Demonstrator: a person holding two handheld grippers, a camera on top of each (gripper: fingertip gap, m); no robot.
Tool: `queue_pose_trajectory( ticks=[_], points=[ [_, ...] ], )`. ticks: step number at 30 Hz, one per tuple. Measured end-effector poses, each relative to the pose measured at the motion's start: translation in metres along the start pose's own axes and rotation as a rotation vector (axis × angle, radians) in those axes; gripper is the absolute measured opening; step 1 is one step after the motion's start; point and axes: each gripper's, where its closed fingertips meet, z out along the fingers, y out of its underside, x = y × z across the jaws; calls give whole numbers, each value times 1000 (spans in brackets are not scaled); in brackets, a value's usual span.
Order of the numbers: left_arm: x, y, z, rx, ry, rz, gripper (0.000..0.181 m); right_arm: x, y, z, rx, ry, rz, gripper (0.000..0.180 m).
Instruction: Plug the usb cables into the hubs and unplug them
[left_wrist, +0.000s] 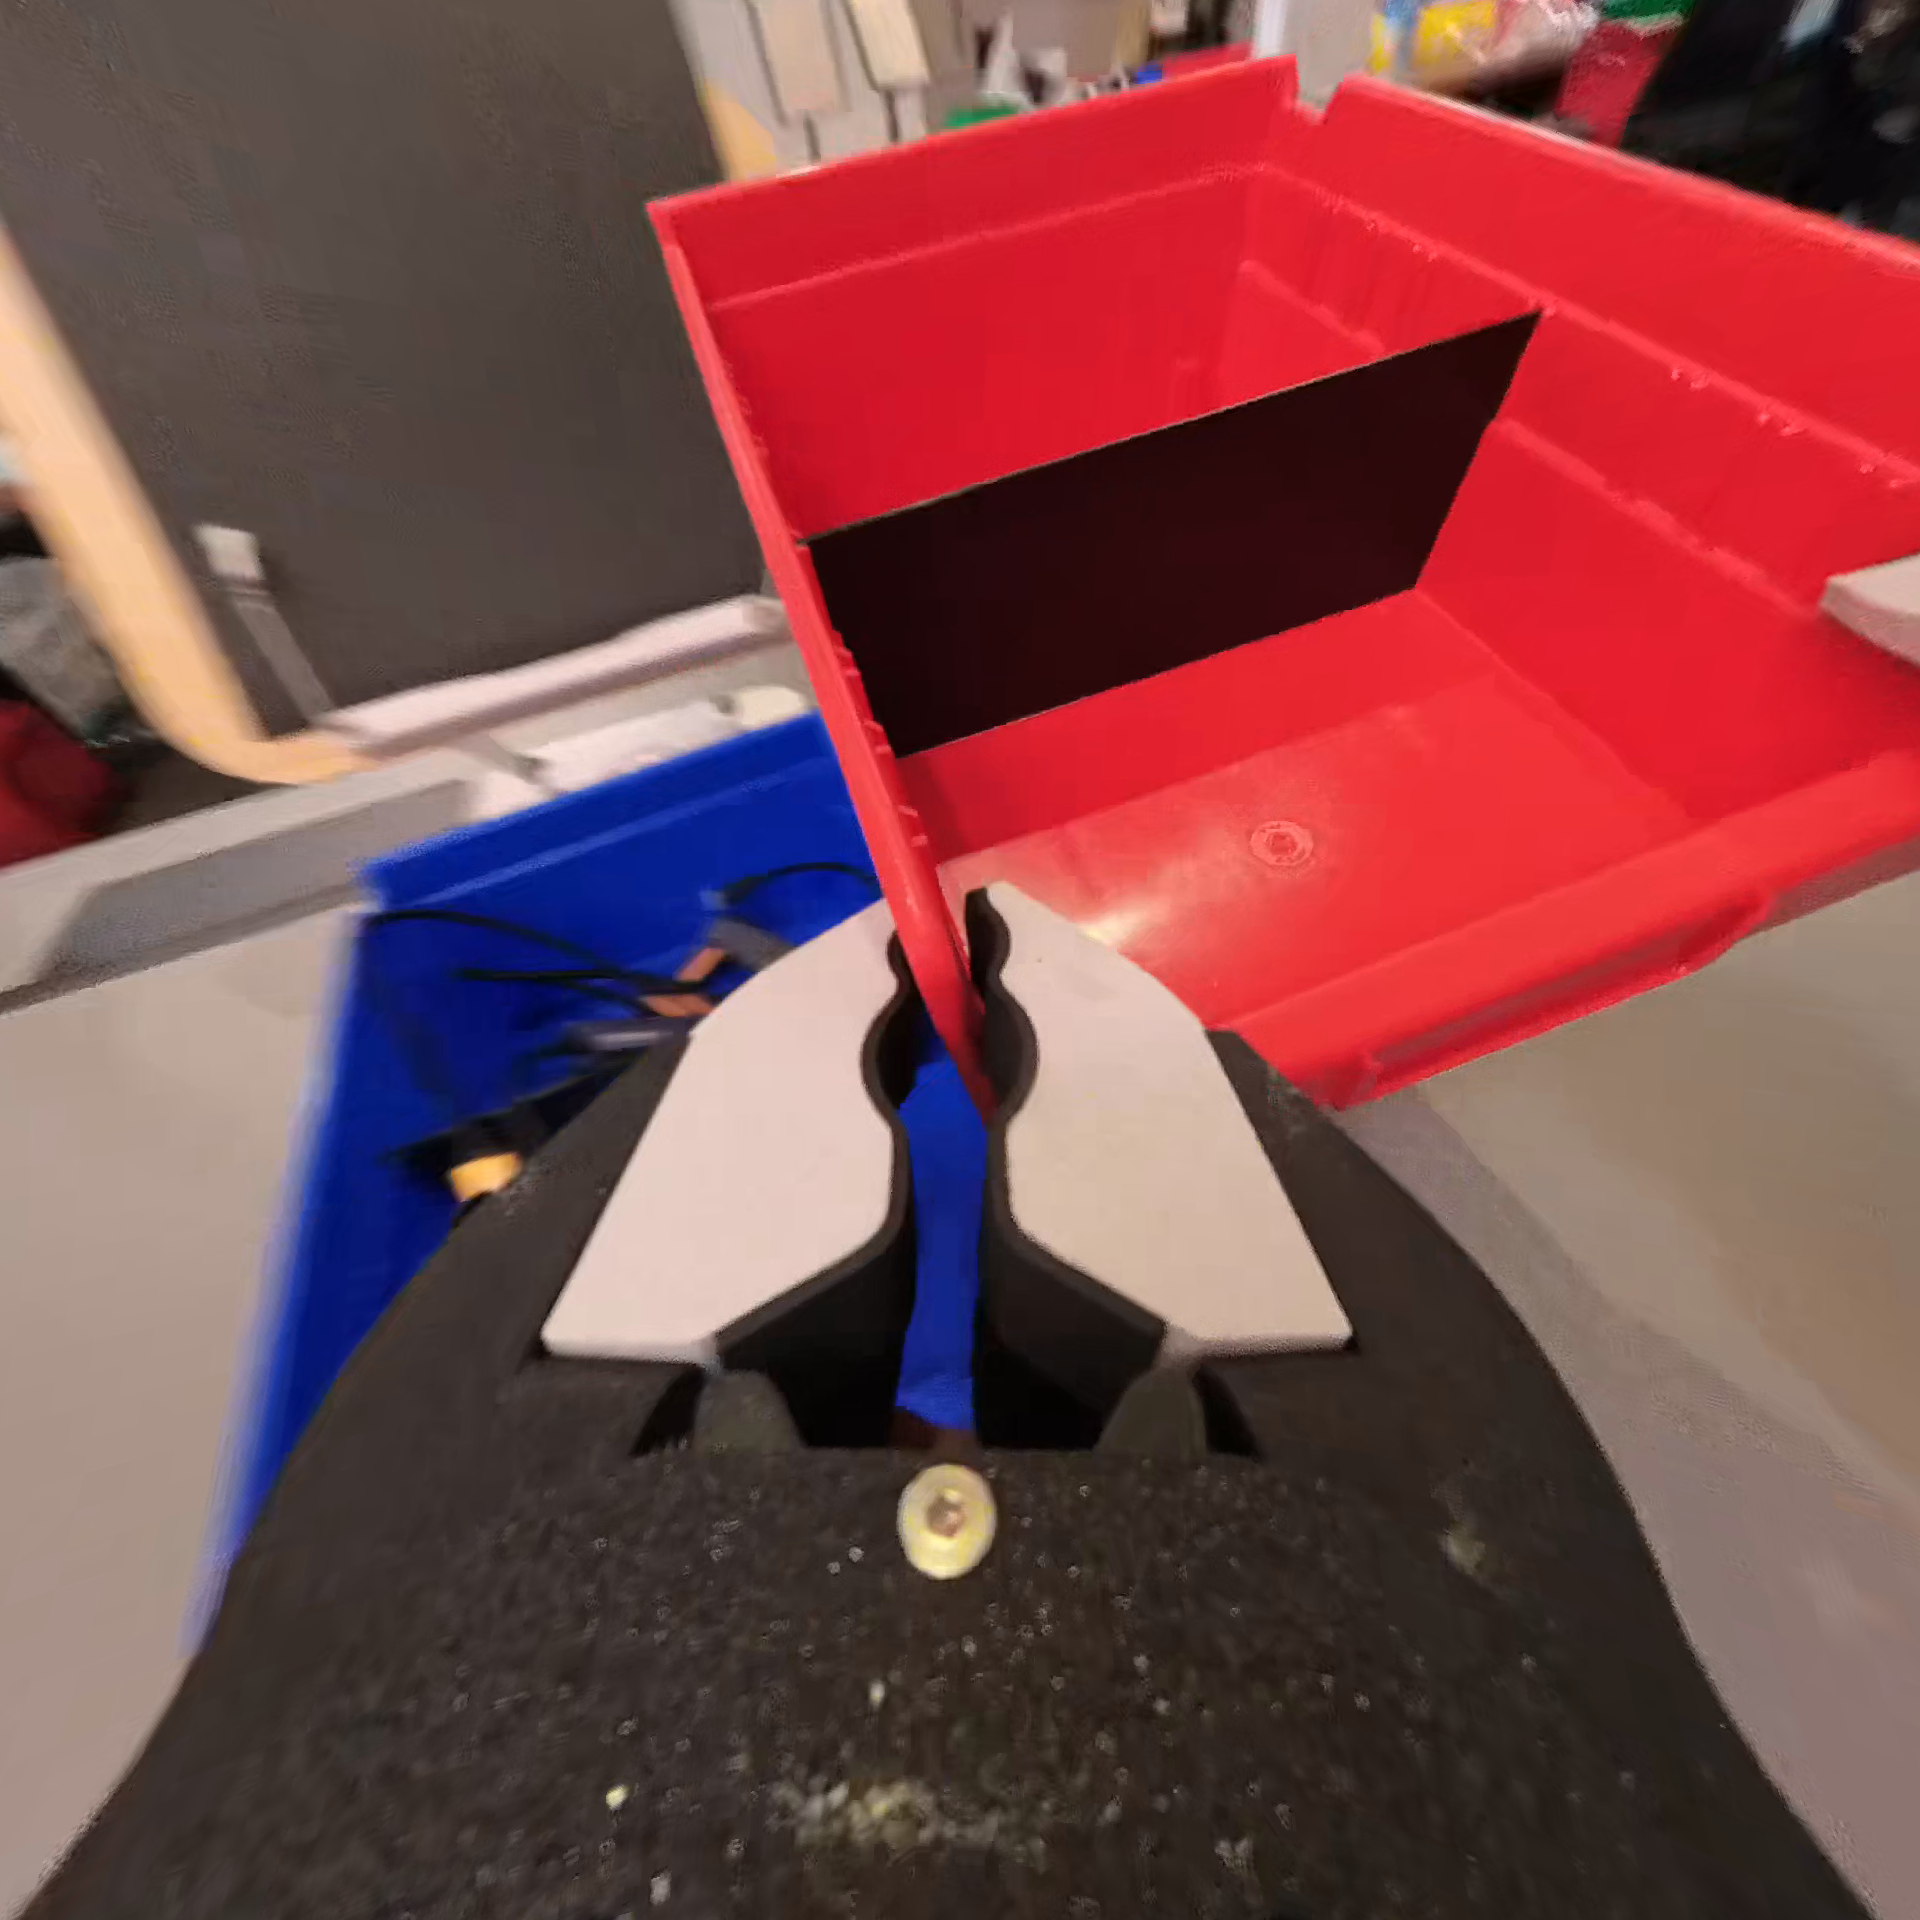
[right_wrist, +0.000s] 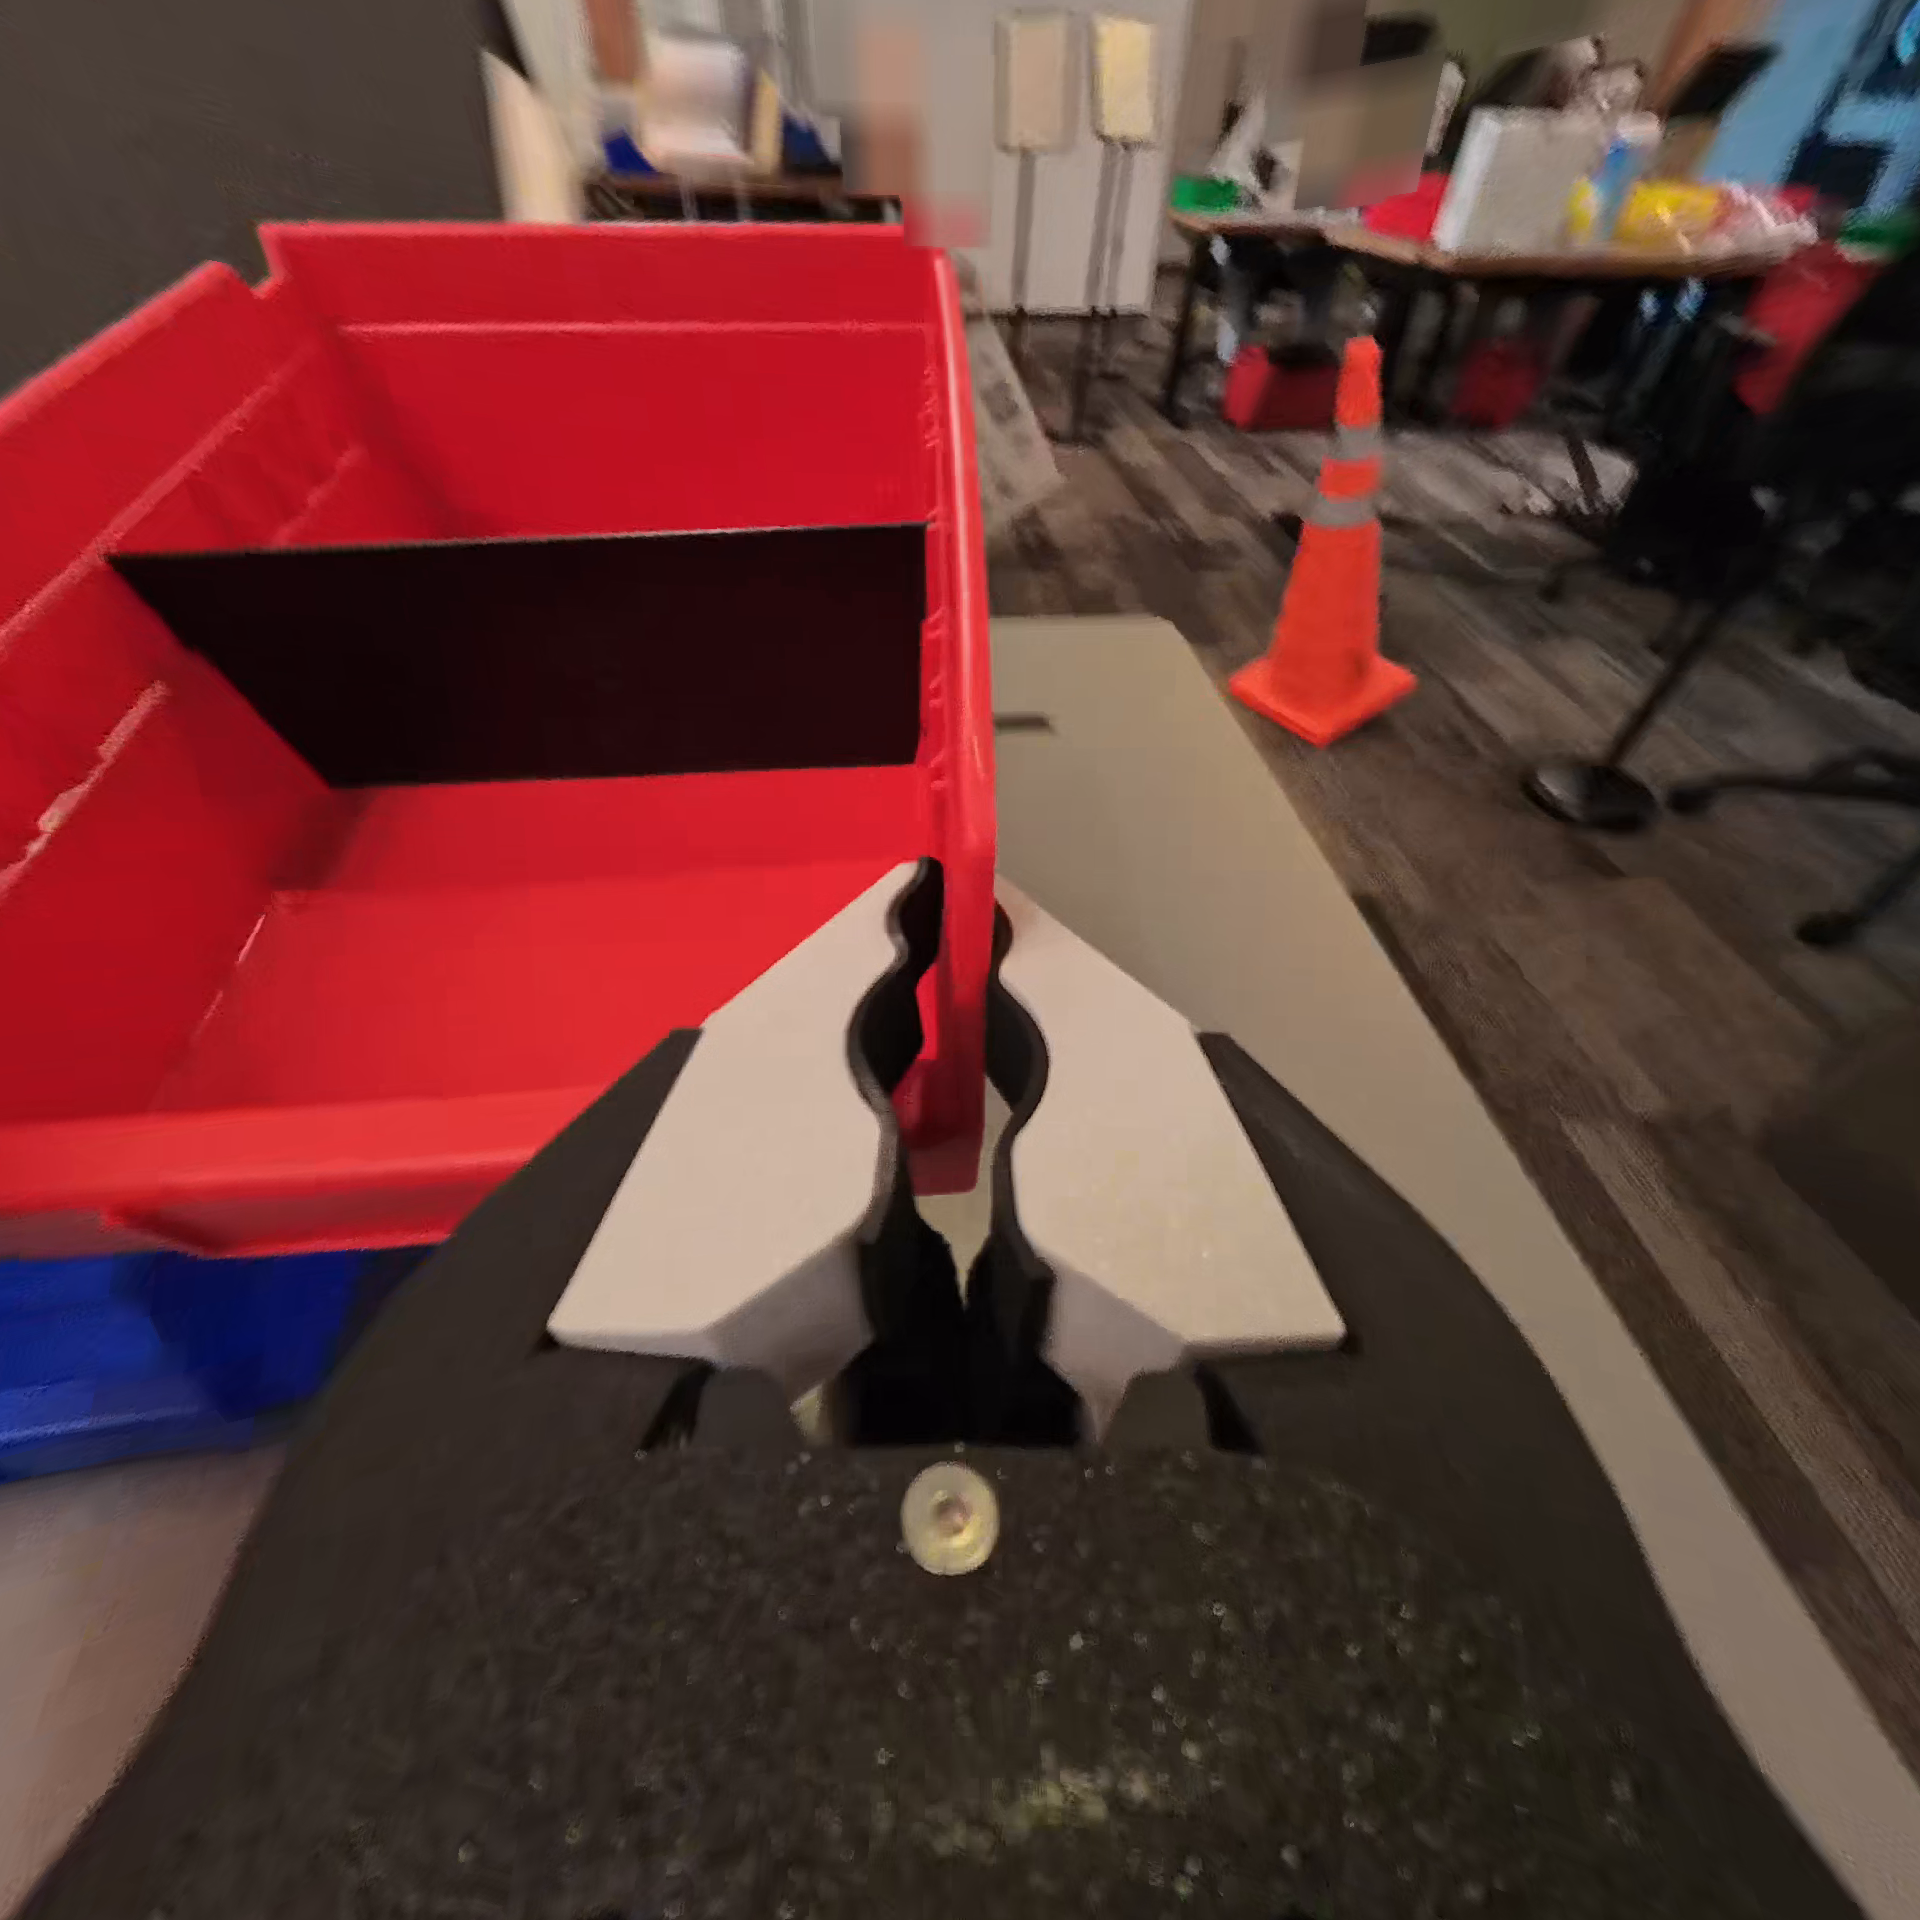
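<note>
An empty red bin (left_wrist: 1351, 810) with a black divider (left_wrist: 1143, 540) is held tilted above the table. My left gripper (left_wrist: 940, 935) is shut on its left side wall. My right gripper (right_wrist: 961, 914) is shut on the red bin's (right_wrist: 520, 987) right side wall. Below the red bin stands a blue bin (left_wrist: 582, 883) that holds black USB cables (left_wrist: 540, 956) with orange plugs (left_wrist: 480, 1174) and a grey hub (left_wrist: 748, 940). The blue bin (right_wrist: 125, 1351) also shows under the red one in the right wrist view.
The grey table (right_wrist: 1122, 790) ends at the right, with wood floor beyond it. An orange traffic cone (right_wrist: 1335, 571) stands on the floor. A cluttered table (right_wrist: 1507, 249) and chair legs are farther back. A dark wall panel (left_wrist: 364, 312) rises behind the table. The tips of one gripper are about 20 cm away from the tips of the other.
</note>
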Motion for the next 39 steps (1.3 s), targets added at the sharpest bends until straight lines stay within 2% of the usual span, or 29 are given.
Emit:
queue_pose_trajectory(
  ticks=[2,5,12,17,20,23,25,27,29,32,34,35,38,39],
  points=[
    [43,19,27,-57,35,-16,7,41,32,12,-83,27,-2,2],
    [82,52,51,-130,64,-43,6,72,78,23,-161,-9,-26,1],
    [110,99,55,-156,96,-19,11,84,133,34,-300,-66,-14,3],
    [117,100,44,-167,193,-14,20,85,132,36,-296,-54,49,5],
    [109,86,26,-151,271,-48,27,84,131,31,-291,-32,74,9],
    [72,63,-12,-70,296,-53,29,96,110,18,-240,80,-27,25],
    [22,56,-37,-23,243,-47,30,97,79,5,-143,161,-88,26],
    [-42,61,-55,-3,138,-56,32,69,46,-4,-32,117,-138,26],
    [-106,79,-66,-26,18,-80,38,6,27,-9,29,-61,-142,26],
    [-151,120,-69,-137,-14,-150,46,-119,41,-20,-15,-432,-80,39],
    [-159,139,-65,-161,-10,-177,51,-181,67,-26,-84,-553,-49,48],
    [-159,146,-60,-174,9,-200,49,-197,81,-22,-110,-537,-55,48],
    [-154,160,-40,-224,69,-218,35,-200,119,7,-218,-294,-107,42],
    [-155,163,-34,-232,72,-205,29,-203,129,13,-263,-259,-116,37]
  ],
)
